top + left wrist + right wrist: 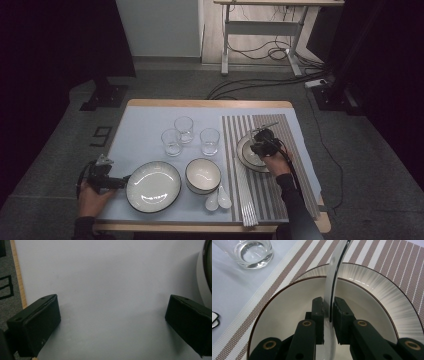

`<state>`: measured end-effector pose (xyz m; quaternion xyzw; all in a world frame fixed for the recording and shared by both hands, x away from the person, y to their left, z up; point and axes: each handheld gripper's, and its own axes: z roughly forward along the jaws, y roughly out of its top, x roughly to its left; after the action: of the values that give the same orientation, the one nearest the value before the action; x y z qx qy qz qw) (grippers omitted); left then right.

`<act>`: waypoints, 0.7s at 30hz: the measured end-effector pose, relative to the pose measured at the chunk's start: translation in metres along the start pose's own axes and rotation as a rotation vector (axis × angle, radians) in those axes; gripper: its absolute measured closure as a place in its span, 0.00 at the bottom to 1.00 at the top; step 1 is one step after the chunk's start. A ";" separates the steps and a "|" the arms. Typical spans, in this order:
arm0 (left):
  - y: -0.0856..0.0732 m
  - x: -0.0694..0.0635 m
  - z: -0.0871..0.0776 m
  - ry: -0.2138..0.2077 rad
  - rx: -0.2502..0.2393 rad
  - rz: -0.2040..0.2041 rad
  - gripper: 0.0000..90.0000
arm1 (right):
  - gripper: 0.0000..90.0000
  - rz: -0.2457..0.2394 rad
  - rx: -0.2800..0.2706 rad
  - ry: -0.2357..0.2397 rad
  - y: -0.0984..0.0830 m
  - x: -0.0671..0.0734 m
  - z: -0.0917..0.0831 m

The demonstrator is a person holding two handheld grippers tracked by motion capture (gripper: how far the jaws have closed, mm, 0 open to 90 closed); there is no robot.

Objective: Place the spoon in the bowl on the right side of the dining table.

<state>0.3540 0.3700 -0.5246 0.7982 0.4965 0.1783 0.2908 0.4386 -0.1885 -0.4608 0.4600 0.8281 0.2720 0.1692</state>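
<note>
Up close, the right gripper view shows the right tool (329, 312) pinching a bowl's rim (334, 272), over a plate (372, 285) on the striped mat (287, 272). The left tool (112, 322) gapes wide over bare counter (105, 277) (beside the big plate (153, 186)). Farther out, the high view counts two spoons (218, 199), one more bowl (203, 175) and three glasses (184, 129).

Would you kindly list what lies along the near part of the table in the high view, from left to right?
Left gripper → large plate → bowl → two white spoons → striped placemat.
</note>
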 end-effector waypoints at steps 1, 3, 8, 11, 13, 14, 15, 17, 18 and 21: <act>0.000 0.000 0.000 0.000 0.000 0.000 0.00 | 0.87 0.001 0.000 0.000 0.000 0.000 0.000; 0.000 0.000 0.000 0.000 0.000 0.000 0.00 | 0.83 -0.001 -0.001 -0.006 -0.001 -0.001 0.000; 0.000 0.000 0.000 0.000 0.000 0.000 0.00 | 0.82 0.001 -0.010 -0.005 -0.002 -0.003 -0.005; 0.000 0.000 0.000 0.000 0.000 0.000 0.00 | 0.81 0.003 -0.020 -0.004 -0.003 -0.003 -0.010; 0.000 0.000 0.000 0.000 0.000 0.000 0.00 | 0.78 0.000 -0.021 -0.003 -0.003 -0.003 -0.011; 0.000 0.000 0.000 0.000 0.000 0.001 0.00 | 0.76 0.000 -0.023 -0.002 -0.003 -0.003 -0.012; 0.000 0.000 0.000 0.000 0.000 0.000 0.00 | 0.73 -0.004 -0.024 -0.003 -0.004 -0.003 -0.013; 0.000 0.000 0.000 0.000 0.000 0.000 0.00 | 0.66 -0.008 -0.030 -0.003 -0.004 -0.003 -0.015; 0.000 0.000 0.000 0.000 0.000 0.001 0.00 | 0.63 -0.011 -0.037 -0.003 -0.004 -0.002 -0.016; 0.000 0.000 0.000 0.000 0.000 0.001 0.00 | 0.53 -0.011 -0.052 0.002 -0.004 -0.002 -0.020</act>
<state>0.3540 0.3700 -0.5246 0.7983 0.4964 0.1784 0.2906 0.4262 -0.1976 -0.4476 0.4507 0.8234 0.2929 0.1820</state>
